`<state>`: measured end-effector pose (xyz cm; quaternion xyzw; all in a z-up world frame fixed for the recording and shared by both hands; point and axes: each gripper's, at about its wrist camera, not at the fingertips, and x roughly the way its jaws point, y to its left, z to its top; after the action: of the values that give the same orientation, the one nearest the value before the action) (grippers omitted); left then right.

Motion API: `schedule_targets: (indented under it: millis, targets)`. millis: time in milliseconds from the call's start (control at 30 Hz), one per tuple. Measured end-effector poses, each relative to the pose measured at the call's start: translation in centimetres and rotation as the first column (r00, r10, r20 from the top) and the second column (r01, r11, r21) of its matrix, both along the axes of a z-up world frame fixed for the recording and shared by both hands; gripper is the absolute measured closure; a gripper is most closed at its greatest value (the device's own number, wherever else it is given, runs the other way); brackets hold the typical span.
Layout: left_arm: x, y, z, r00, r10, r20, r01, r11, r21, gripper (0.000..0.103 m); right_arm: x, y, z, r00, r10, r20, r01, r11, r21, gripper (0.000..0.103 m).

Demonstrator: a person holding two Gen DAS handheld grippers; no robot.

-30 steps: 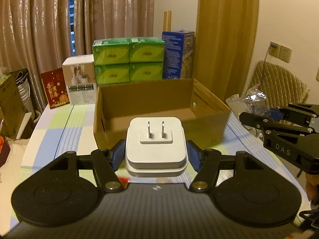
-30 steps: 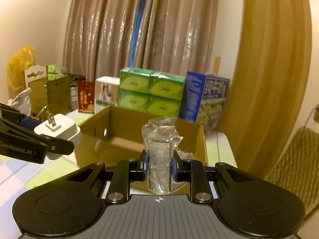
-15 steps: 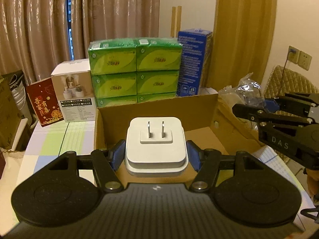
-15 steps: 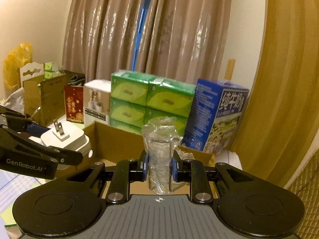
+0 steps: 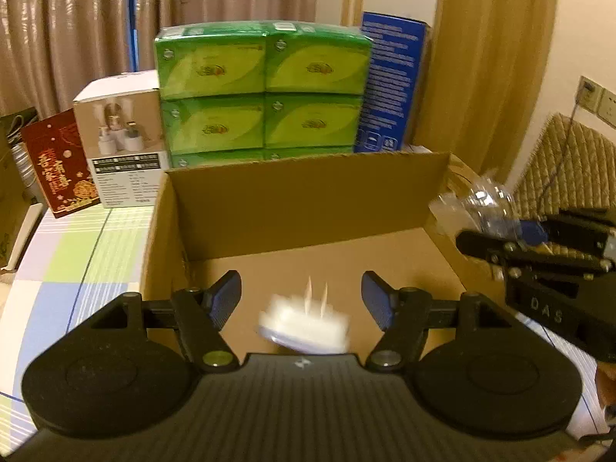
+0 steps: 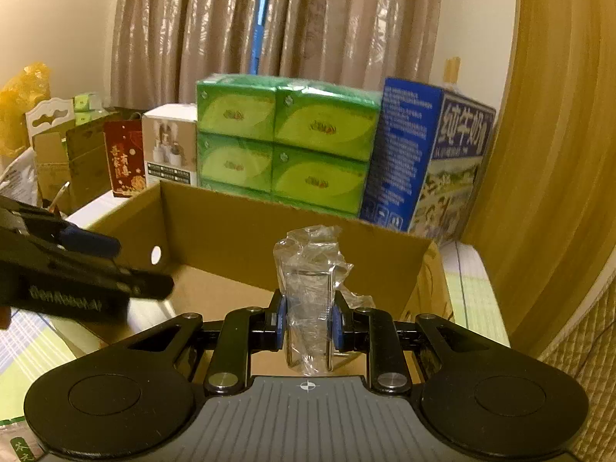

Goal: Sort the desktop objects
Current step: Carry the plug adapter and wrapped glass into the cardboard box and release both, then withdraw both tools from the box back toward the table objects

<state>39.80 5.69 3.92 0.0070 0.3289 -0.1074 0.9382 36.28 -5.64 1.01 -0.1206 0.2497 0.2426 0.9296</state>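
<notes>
Left gripper open over cardboard box; blurred white plug adapter between fingers, untouched. Right gripper clamps clear-wrapped item above box.

Plug seemingly inside cardboard box; cartons behind.

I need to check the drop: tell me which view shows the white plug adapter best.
The left wrist view: the white plug adapter, blurred, prongs up, shows between the open left gripper's fingers over the cardboard box. In the right wrist view I cannot find it; the left gripper blocks that side.
</notes>
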Motion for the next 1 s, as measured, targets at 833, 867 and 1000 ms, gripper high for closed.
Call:
schedule_targets:
  millis: [833,867,1000]
  targets:
    - [-7.2,2.7,4.1,0.998,0.027,0.063,-0.026,1.000,-0.011,0.026,-5.1,-4.1,3.9,0.995,-0.039,0.089,0.033,0.997,0.074,0.028]
    - [-7.9,2.9,4.4,0.998,0.030,0.063,-0.030,0.999,-0.015,0.024,-6.0,-4.5,4.2,0.995,-0.046,0.085,0.039,0.996,0.084,0.027]
    - [-10.6,3.3,5.1,0.997,0.037,0.064,-0.036,0.999,-0.021,0.021,-9.5,-5.5,4.6,0.996,-0.051,0.074,0.044,0.994,0.096,0.023]
